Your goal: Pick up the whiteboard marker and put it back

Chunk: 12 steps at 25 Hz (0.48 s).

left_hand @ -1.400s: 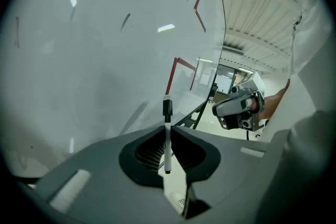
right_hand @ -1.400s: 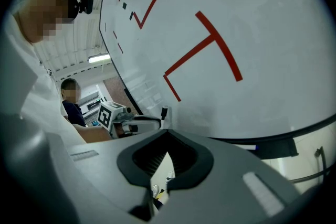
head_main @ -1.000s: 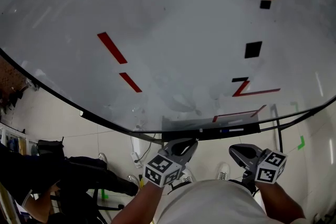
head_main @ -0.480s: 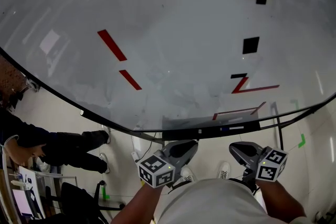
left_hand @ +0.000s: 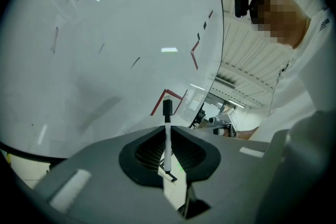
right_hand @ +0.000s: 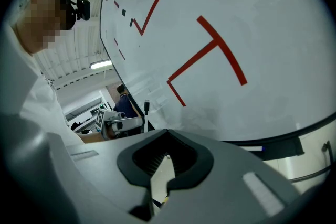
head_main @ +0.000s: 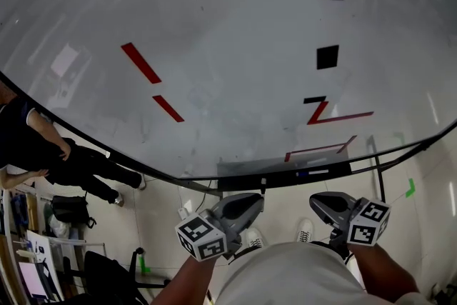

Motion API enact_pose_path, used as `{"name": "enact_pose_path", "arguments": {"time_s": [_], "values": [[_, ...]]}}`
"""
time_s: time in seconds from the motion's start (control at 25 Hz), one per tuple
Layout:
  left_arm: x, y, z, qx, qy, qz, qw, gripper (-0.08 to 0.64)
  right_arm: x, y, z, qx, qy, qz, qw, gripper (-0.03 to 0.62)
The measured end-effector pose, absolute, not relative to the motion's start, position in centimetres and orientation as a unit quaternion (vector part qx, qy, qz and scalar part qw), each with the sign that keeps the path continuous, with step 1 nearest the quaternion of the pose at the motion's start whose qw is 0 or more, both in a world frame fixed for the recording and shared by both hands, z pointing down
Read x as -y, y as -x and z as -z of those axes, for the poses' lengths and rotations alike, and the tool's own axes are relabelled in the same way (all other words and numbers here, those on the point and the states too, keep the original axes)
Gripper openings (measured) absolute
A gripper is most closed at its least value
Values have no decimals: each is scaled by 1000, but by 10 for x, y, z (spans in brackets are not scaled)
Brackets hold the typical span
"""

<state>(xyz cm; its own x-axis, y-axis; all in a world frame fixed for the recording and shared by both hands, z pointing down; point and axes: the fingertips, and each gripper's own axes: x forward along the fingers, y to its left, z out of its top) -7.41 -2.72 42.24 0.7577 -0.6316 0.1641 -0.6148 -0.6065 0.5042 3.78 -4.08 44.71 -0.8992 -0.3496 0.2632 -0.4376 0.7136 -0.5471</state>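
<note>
The left gripper (head_main: 239,205) has slid a bit toward the lower left of the head view since a moment ago. That takes it a little away from the tray (head_main: 271,178) under the whiteboard (head_main: 228,46). Its jaws are closed tight on the marker (left_hand: 167,136), which stands straight up with its black cap on top. The right gripper (head_main: 330,203) has stayed at the lower right. Its jaws are pressed together with nothing in them. So I think the marker is picked up but not put back yet. The left gripper needs to go forward to the tray next.
</note>
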Motion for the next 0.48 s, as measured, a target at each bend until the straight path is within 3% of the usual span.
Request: {"name": "enact_pose_path", "arguments": {"time_s": [0.48], "values": [[28, 78, -429, 354, -893, 22, 278, 49, 44, -46, -448, 920, -225, -313, 67, 2]]}}
